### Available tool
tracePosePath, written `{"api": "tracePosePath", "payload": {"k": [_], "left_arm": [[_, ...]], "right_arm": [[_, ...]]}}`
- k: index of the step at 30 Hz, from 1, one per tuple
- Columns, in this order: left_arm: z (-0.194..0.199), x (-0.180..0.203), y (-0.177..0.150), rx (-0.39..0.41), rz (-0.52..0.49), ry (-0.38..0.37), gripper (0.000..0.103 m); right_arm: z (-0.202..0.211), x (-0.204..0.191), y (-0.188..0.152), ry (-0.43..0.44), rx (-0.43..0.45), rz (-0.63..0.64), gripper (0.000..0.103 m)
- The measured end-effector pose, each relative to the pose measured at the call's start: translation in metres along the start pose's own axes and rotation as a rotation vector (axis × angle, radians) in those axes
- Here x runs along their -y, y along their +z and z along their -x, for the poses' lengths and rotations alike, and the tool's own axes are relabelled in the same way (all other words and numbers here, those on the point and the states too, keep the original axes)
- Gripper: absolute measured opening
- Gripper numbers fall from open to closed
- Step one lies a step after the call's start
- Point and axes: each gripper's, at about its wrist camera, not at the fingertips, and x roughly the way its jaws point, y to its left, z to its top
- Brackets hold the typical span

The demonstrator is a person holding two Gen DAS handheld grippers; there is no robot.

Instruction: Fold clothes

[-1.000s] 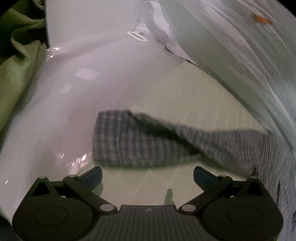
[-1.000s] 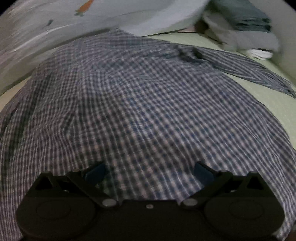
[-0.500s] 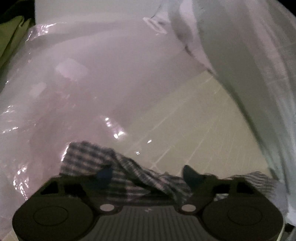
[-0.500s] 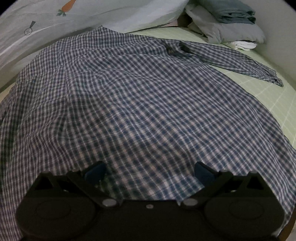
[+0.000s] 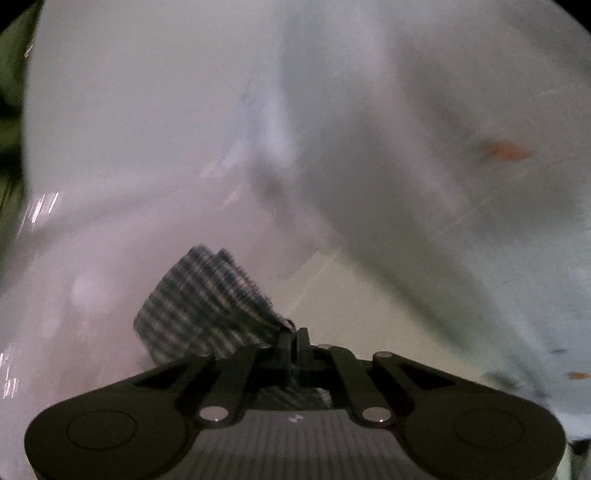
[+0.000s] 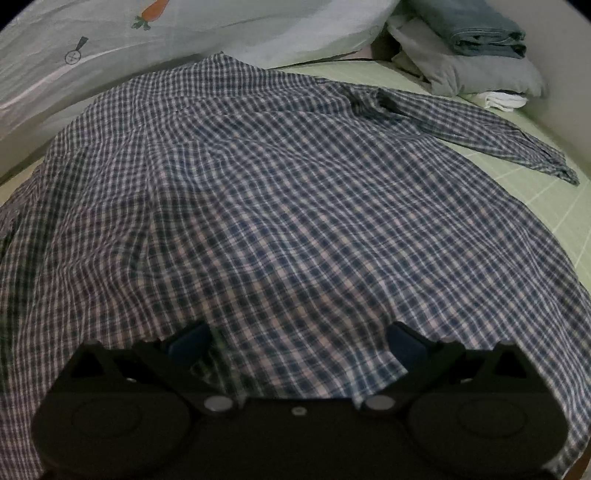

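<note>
On the pale green checked bed sheet [image 6: 546, 192], the plaid shirt [image 6: 280, 206] lay spread flat, one sleeve stretched away to the right; folding had, by my reading, barely begun. A carrot-print quilt [image 6: 184, 33] and stacked folded clothes [image 6: 476, 55] bordered it. The left gripper [image 5: 294, 341] was clamped on the shirt's cuff [image 5: 207, 310]. The right gripper [image 6: 295, 343] hovered wide apart over the cloth, holding nothing.
</note>
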Motion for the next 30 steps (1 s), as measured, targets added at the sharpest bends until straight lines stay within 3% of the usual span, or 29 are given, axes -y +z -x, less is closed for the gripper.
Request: {"api": "tracePosePath", "payload": {"k": [1,4,7,10,12,14,16,20,27,29,30], "left_arm": [[0.014,0.001,0.001,0.056,-0.019,-0.058,0.001],[0.043,-0.003,-0.014,0.127,-0.062,-0.113,0.002],[0.042,-0.025,-0.050,-0.005,-0.065,0.012,0.005],[0.038,-0.057,-0.080,-0.164,0.042,0.118,0.005],[0.040,-0.078,-0.097,-0.246,0.116,0.174,0.016],[0.047,-0.086,-0.095,-0.217,0.153,0.205,0.044],[0.052,-0.091,-0.088,-0.167,0.164,0.218,0.059],[0.037,-0.094,-0.074,-0.179,0.116,0.244,0.069],[-0.004,-0.093,-0.068,-0.273,-0.016,0.304,0.069],[-0.012,-0.089,-0.073,-0.286,-0.059,0.326,0.048],[-0.013,-0.087,-0.074,-0.285,-0.093,0.336,0.042]], "right_arm": [[0.000,0.000,0.000,0.001,0.001,0.001,0.103],[0.000,0.001,0.000,0.005,0.003,0.004,0.103],[0.000,0.003,-0.001,0.008,0.005,0.007,0.103],[0.000,0.002,-0.001,0.008,0.005,0.008,0.103],[0.000,0.002,-0.001,0.007,0.004,0.008,0.103],[0.000,0.002,-0.001,0.008,0.002,0.008,0.103],[-0.001,0.001,0.000,0.009,0.003,0.010,0.103],[-0.001,0.000,0.001,0.013,0.005,0.017,0.103],[-0.001,-0.002,0.000,0.010,0.011,0.011,0.103],[-0.001,-0.001,-0.001,0.008,0.013,0.009,0.103],[-0.001,-0.001,-0.001,0.007,0.014,0.007,0.103]]}}
